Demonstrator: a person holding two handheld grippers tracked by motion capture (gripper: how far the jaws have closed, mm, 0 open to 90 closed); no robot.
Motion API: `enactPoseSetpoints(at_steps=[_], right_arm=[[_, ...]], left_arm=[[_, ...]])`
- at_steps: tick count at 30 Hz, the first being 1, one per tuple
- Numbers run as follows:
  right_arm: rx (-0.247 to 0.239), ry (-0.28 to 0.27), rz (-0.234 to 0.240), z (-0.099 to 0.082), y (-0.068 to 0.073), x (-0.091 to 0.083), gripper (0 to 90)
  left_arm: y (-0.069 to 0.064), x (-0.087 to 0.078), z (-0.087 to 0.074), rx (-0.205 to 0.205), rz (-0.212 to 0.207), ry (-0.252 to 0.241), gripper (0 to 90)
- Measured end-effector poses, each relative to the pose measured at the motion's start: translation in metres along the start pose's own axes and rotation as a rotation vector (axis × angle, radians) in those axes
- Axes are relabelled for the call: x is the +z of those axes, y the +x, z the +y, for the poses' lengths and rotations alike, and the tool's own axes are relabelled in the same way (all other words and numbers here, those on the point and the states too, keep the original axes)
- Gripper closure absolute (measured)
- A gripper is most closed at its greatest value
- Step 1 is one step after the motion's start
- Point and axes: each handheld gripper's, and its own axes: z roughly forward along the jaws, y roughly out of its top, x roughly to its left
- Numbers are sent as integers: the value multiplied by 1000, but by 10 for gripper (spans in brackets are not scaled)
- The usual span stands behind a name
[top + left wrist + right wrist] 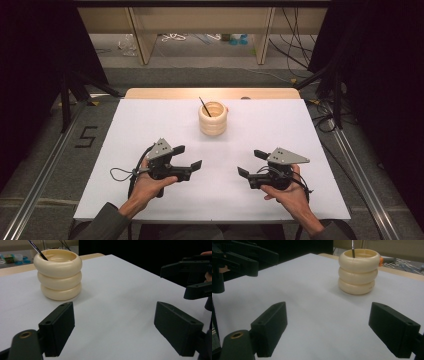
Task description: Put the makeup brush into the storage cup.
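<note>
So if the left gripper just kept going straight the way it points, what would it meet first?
Probably nothing on the table. The left gripper, jaws open, aims past the cream ringed pot, which sits left of its line. The right gripper lies off to the right. Bare white table is ahead, though depth is hard to judge.

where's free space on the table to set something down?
Most of the white table is bare. Free: the left strip beside the ribbed cup, the right strip beside it, and the middle between the left gripper and right gripper, up to the cup. Crowded: only the cup at back centre, with a thin stick in it, and the near edge under the hands.
</note>
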Motion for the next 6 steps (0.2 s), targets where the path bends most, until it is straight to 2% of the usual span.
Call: enactPoseSetpoints(at_steps=[6], right_arm=[[2,0,-2,0,0,0,161]], left_arm=[[2,0,0,-10,7,-2,163]])
